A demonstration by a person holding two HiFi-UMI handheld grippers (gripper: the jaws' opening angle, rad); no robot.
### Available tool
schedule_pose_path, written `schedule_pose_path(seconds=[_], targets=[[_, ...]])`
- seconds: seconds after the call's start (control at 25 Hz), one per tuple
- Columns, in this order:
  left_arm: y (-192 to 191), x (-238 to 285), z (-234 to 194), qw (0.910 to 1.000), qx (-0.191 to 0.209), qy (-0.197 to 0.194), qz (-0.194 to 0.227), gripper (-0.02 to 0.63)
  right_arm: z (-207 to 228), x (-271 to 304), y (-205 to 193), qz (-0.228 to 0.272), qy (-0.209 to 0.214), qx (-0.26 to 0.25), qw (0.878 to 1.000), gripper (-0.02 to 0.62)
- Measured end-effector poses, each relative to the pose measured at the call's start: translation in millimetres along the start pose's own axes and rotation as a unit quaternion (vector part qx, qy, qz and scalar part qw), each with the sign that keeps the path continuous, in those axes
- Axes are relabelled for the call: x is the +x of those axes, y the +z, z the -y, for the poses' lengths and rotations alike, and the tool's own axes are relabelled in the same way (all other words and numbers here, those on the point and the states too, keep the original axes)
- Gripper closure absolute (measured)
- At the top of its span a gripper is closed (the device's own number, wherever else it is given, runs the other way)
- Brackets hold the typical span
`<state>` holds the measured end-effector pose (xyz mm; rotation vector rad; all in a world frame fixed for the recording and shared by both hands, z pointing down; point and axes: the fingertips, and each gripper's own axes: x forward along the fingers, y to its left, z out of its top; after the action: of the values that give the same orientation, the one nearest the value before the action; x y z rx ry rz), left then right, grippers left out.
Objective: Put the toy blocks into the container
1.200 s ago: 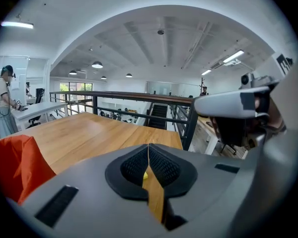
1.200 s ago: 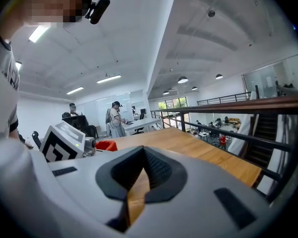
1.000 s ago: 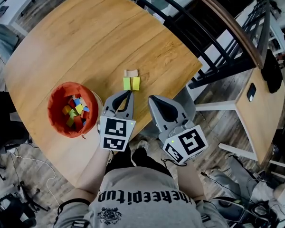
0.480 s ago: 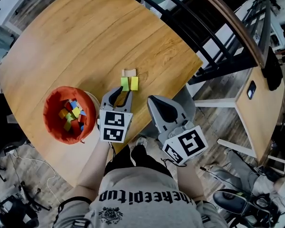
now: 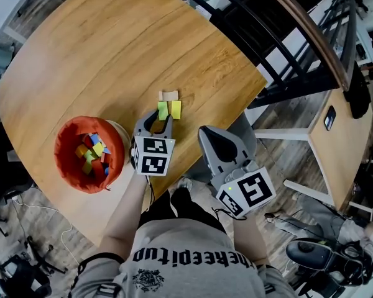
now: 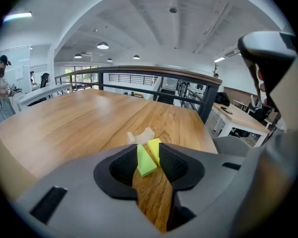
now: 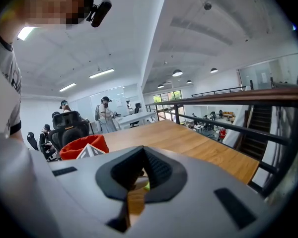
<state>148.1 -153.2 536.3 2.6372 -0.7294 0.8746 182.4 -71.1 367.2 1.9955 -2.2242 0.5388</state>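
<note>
The left tool (image 5: 160,119) is opening its jaws. The green block (image 6: 145,161) stands between the tips, not yet pinched. The yellow block (image 6: 154,149) sits just beside it, towards the right jaw, and a pale arched block (image 5: 169,95) lies further ahead. To grip well, centre the jaws on the green block alone, keep the right tip off the yellow one, then close squarely. The orange container (image 5: 63,143), holding blocks, stands to this tool's left on the worktop (image 5: 112,54). The right tool (image 5: 219,143) is closed, with nothing in it.

Table (image 5: 112,54) smooth satin wood; container (image 5: 66,149) soft wrinkled cloth; green block (image 5: 163,110) matt, smooth-faced.
</note>
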Motion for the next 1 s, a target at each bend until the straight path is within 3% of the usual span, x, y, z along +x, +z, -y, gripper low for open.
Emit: schedule_pose_path(seconds=[0.6, 1.0], targets=[[-35.4, 31.0, -4.9, 0.9978, 0.02, 0.016, -0.061, 0.428, 6.3, 4.7, -1.2, -0.008, -0.004, 0.001, 1.0, 0.584], [-36.5, 33.0, -6.0, 0.9974, 0.016, 0.021, -0.068, 0.44, 3.5, 6.9, -1.2, -0.005, 0.001, 0.003, 1.0, 0.584]])
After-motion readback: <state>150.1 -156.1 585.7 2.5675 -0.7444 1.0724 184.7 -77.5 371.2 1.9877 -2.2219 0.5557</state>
